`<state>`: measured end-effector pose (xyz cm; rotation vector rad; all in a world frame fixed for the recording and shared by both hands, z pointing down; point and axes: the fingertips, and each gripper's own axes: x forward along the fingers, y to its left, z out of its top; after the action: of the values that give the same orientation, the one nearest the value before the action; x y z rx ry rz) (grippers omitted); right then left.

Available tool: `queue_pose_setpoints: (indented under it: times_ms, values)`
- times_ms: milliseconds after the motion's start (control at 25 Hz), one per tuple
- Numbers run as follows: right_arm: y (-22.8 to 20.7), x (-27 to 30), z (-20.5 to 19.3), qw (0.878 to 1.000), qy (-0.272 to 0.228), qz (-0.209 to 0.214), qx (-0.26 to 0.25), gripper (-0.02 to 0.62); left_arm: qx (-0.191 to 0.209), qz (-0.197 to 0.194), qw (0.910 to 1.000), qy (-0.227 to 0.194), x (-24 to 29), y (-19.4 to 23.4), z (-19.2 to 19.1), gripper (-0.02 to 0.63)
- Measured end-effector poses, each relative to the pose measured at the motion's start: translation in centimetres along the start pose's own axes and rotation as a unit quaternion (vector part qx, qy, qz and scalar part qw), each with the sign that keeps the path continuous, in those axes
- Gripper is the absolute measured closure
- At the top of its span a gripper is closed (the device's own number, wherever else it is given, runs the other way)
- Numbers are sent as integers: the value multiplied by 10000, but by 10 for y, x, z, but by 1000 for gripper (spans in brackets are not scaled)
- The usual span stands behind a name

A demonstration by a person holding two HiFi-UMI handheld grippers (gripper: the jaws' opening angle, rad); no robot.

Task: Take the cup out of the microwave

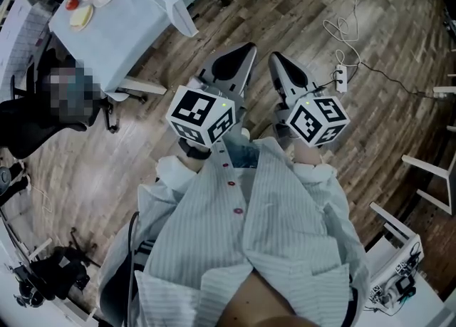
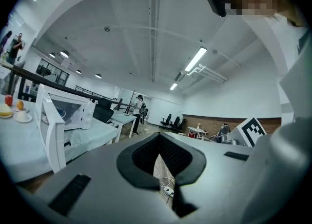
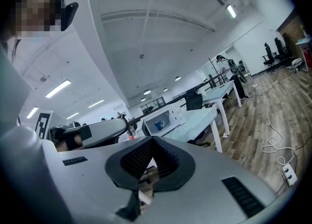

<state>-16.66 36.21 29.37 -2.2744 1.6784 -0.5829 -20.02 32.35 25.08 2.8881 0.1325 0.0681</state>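
Left gripper [image 1: 246,53] and right gripper [image 1: 278,62], grey claws with ribbed black pads, are both pressed together on nothing at the head view's centre. Nothing looks done: the small glossy blue cup [image 3: 159,124] sits inside the boxy white microwave [image 3: 176,115], left of centre in the right gripper view, well apart from both.

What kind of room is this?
Probably a big open office or lab: long tables, office chairs by the far wall, and strip lights on a high ceiling.

Cup [image 3: 159,124] sits inside the microwave [image 3: 177,118] on the table [image 3: 200,120].
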Motion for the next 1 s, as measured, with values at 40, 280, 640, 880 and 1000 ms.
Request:
queue_pose_setpoints:
  times_ms: [40, 280, 640, 880, 1000]
  values:
    - [-5, 8, 4, 10000, 2, -8, 1, 561, -3, -2, 10000, 1, 7, 7, 2, 598]
    - [-38, 59, 28, 9999, 47, -80, 53, 561, -44, 24, 10000, 13, 52, 51, 15, 598]
    - [-72, 127, 66, 9999, -11, -166, -3, 561, -104, -11, 9999, -33, 108, 111, 35, 598]
    - [-78, 163, 74, 9998, 56, -165, -21, 561, -167, 4, 9998, -72, 124, 142, 42, 598]
    - [-78, 178, 76, 9999, 45, -158, -16, 561, -164, -8, 9998, -99, 126, 154, 45, 598]
